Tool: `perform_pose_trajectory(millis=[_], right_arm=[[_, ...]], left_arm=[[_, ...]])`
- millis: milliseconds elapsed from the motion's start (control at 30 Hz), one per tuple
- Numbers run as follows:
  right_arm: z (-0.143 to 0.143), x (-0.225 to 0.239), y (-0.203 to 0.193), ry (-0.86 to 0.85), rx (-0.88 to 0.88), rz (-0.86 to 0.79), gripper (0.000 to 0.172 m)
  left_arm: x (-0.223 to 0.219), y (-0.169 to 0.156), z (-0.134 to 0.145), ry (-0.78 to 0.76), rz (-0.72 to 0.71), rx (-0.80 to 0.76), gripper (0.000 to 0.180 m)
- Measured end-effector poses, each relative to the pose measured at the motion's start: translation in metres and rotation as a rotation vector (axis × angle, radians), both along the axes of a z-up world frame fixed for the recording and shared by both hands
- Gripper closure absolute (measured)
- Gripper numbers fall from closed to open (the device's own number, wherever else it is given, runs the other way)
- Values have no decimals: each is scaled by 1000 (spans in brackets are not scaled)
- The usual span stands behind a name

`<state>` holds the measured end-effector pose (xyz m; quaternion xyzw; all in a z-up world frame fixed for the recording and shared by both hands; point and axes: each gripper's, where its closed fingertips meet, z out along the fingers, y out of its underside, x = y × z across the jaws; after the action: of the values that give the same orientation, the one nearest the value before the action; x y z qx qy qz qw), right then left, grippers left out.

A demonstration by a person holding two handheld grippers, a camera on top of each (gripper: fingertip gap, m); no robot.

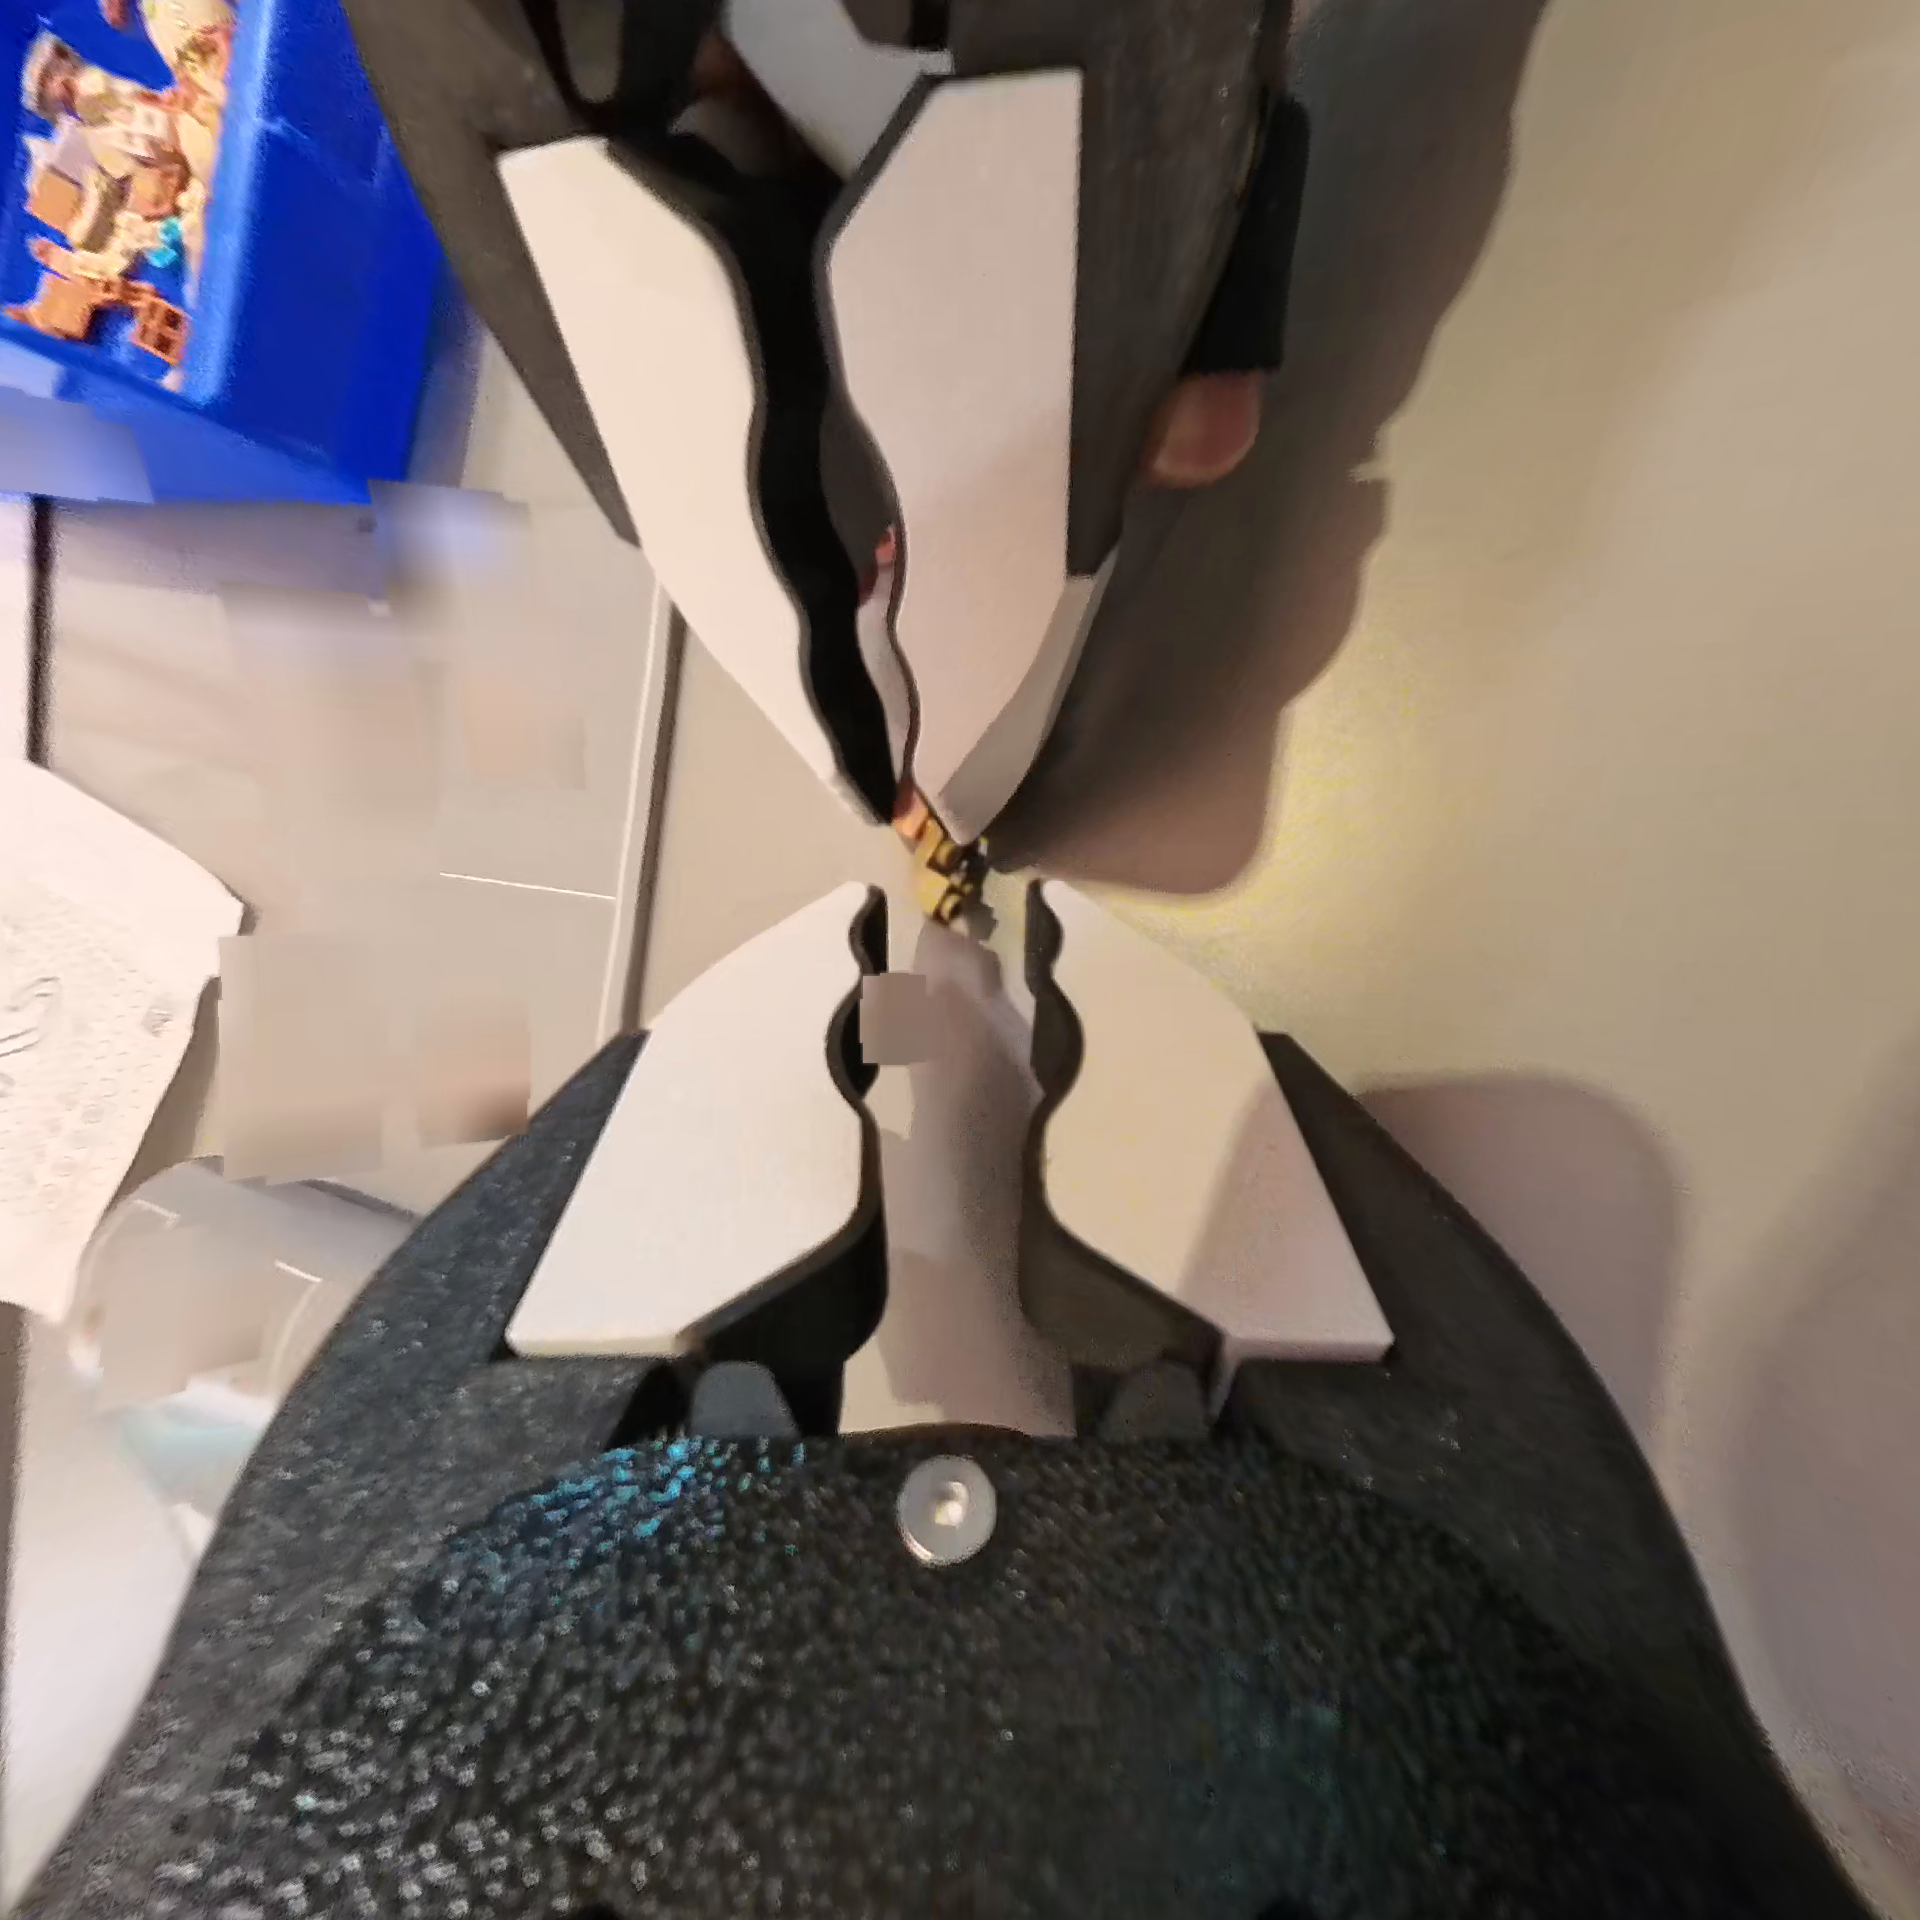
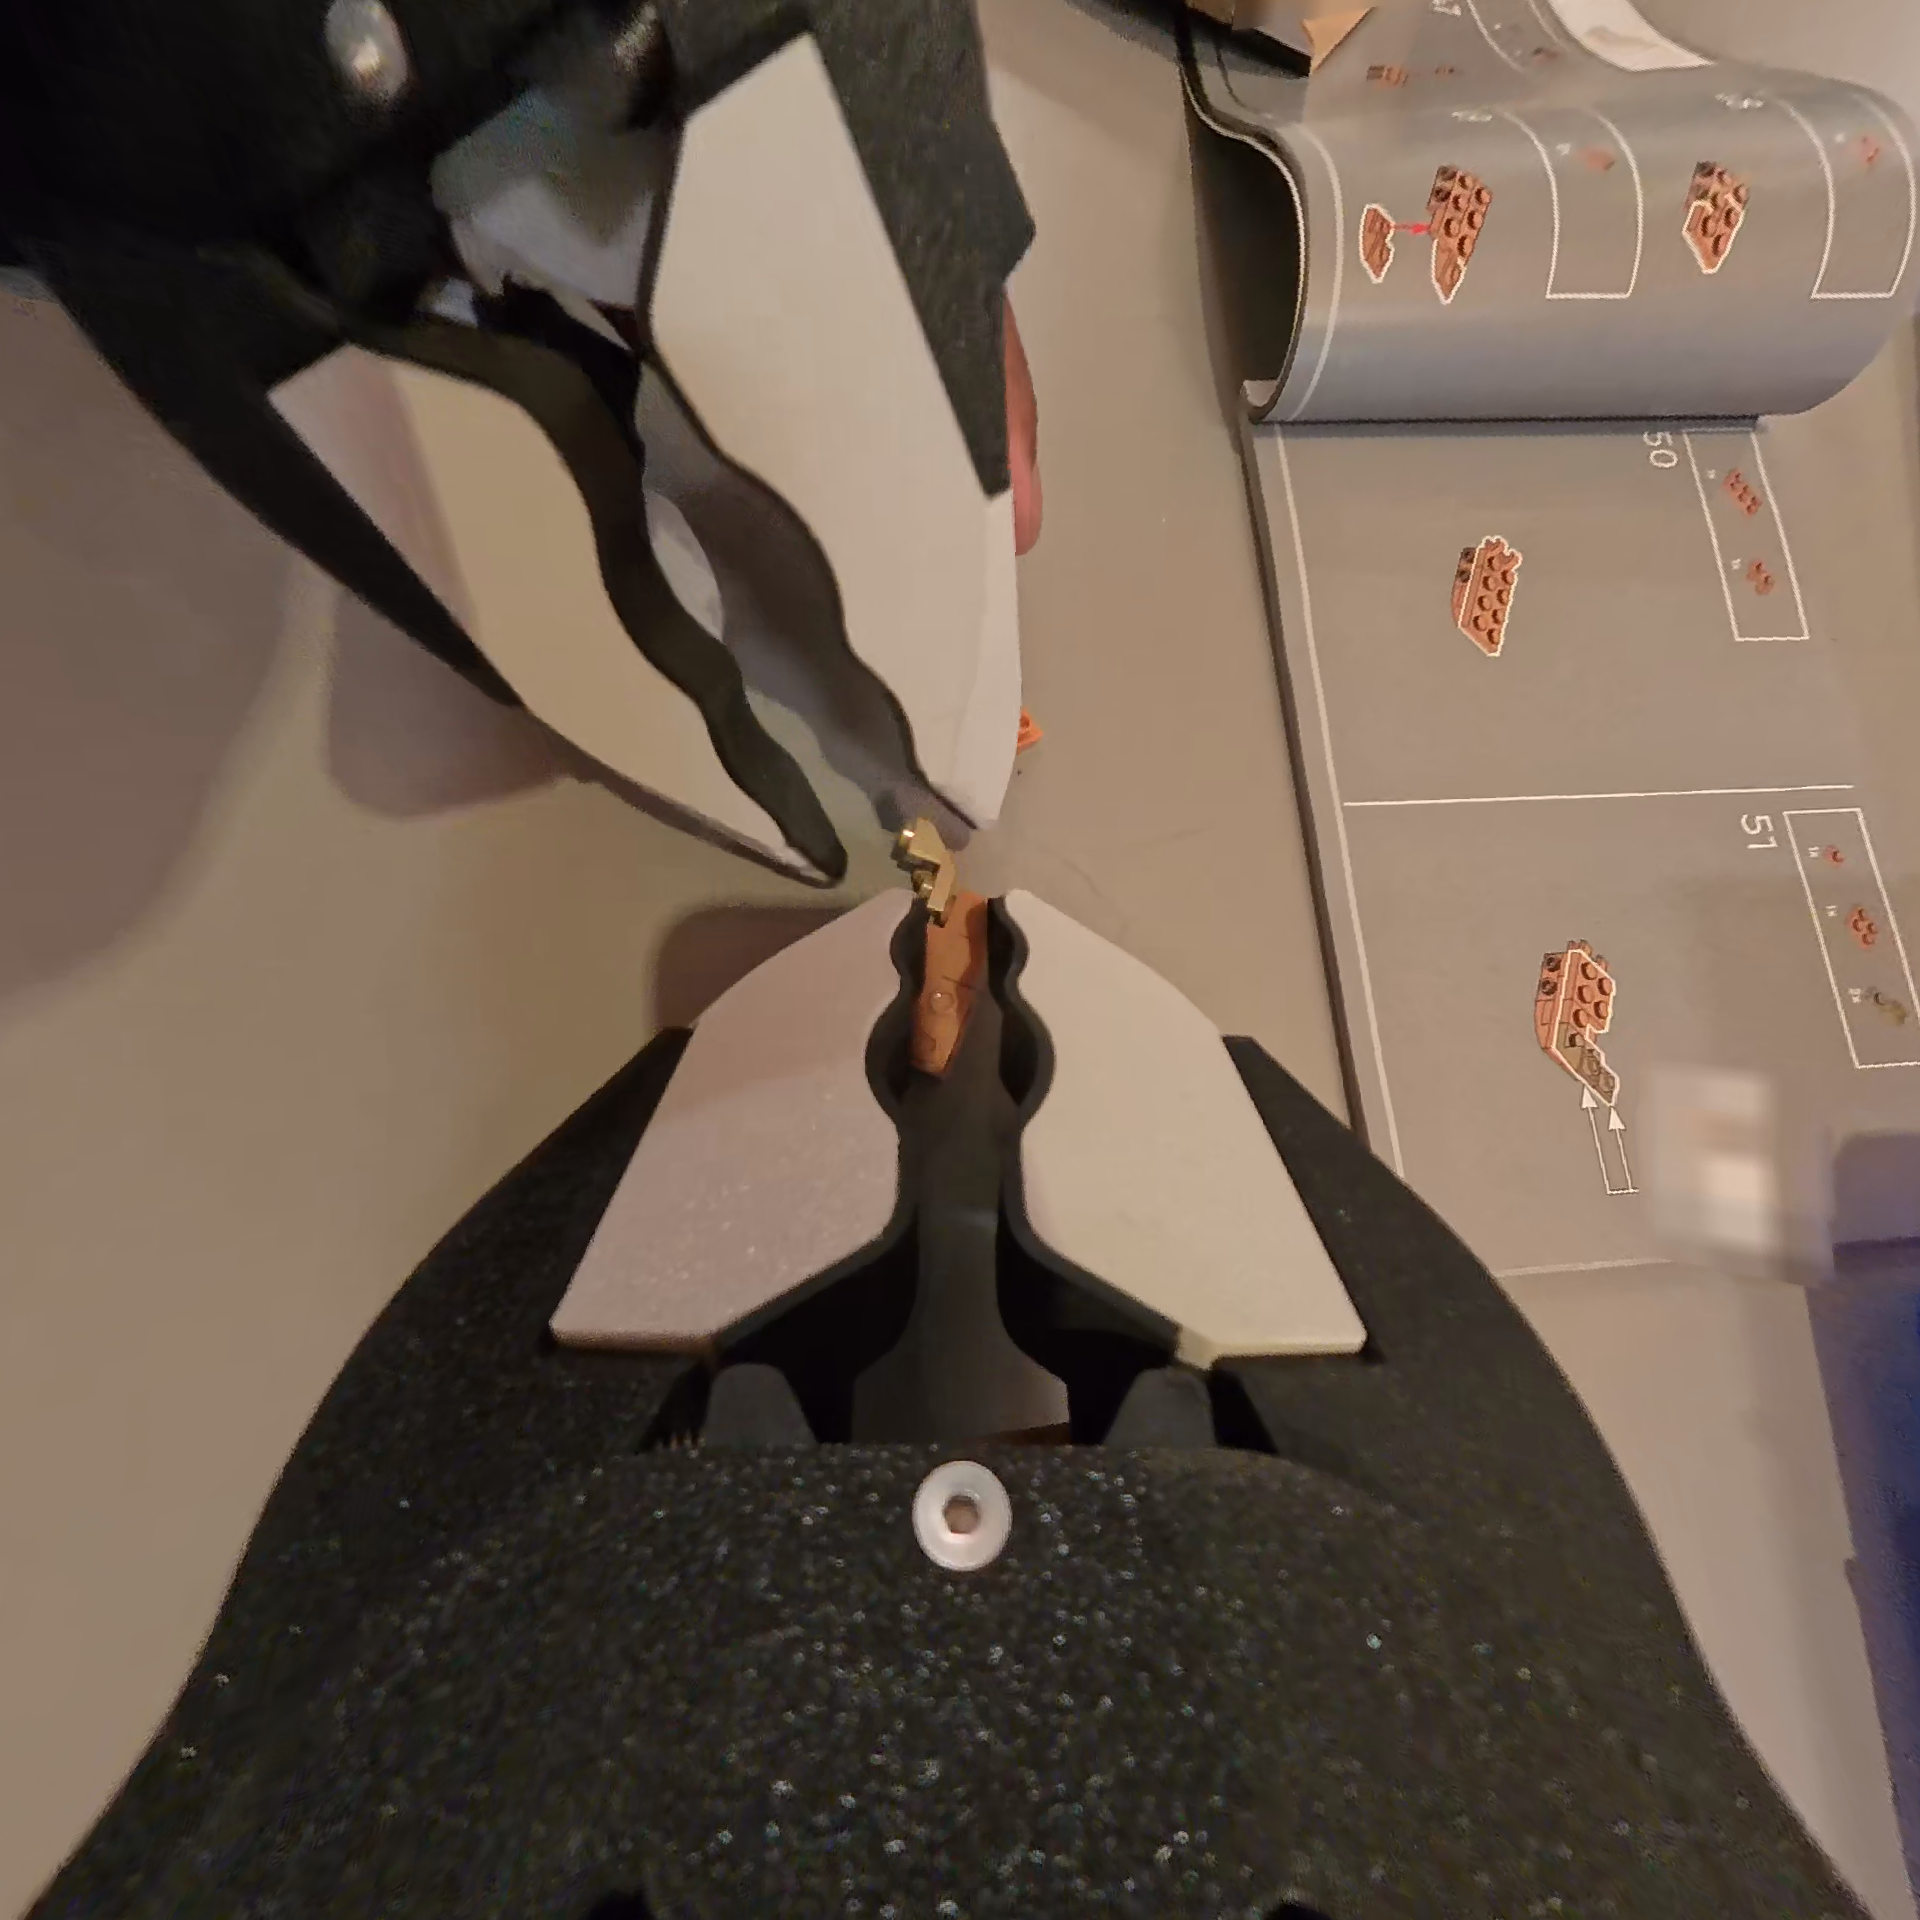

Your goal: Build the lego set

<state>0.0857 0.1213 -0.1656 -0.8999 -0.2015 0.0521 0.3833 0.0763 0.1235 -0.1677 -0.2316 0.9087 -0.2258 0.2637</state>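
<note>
Brown brick assembly (image 2: 943,992) sits clamped between the right claw (image 2: 951,914) fingers, a small gold piece (image 2: 923,860) projecting from its front end. Left claw (image 2: 894,836) meets it tip to tip, slanted, jaws parted around the gold piece, above the desk (image 2: 208,1039).

Your left wrist camera looks along its white-padded left gripper (image 1: 951,904), close above the pale tabletop (image 1: 1558,727), with a blue plastic bin (image 1: 312,260) at far left. Your right wrist camera faces the opposite way, equally near, a grey instruction booklet (image 2: 1558,675) on its right. Both share the small olive-gold brick piece (image 2: 925,868), slightly blurred, where the tips meet.
</note>
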Motion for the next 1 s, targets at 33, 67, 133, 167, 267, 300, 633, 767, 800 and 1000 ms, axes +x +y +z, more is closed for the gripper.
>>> perform_pose_trajectory(millis=[33,67,133,167,267,300,633,767,800,1000], right_arm=[[0,0,0,2,4,6,161],[0,0,-1,6,7,12,161],[0,-1,-2,20,11,27,161],[0,-1,-2,24,14,34,161],[0,-2,-4,23,20,48,161],[0,-2,-4,22,21,53,161],[0,-3,-5,9,26,65,160],[-3,-1,-8,-30,3,61,148],[-3,-2,-9,-36,0,65,145],[2,-2,-9,1,-23,4,145]], left_arm=[[-2,2,0,22,-4,-29,156],[-3,4,0,40,-5,-59,156],[-4,7,-2,78,-4,-120,156],[-5,6,-2,91,-9,-147,158],[-5,0,-3,96,-33,-191,162],[-4,-2,-3,88,-40,-192,164],[1,-7,-7,22,-62,-118,173],[2,-8,-6,13,-63,-121,173],[2,-8,-6,13,-63,-120,173],[3,-7,-6,12,-54,-117,173]])
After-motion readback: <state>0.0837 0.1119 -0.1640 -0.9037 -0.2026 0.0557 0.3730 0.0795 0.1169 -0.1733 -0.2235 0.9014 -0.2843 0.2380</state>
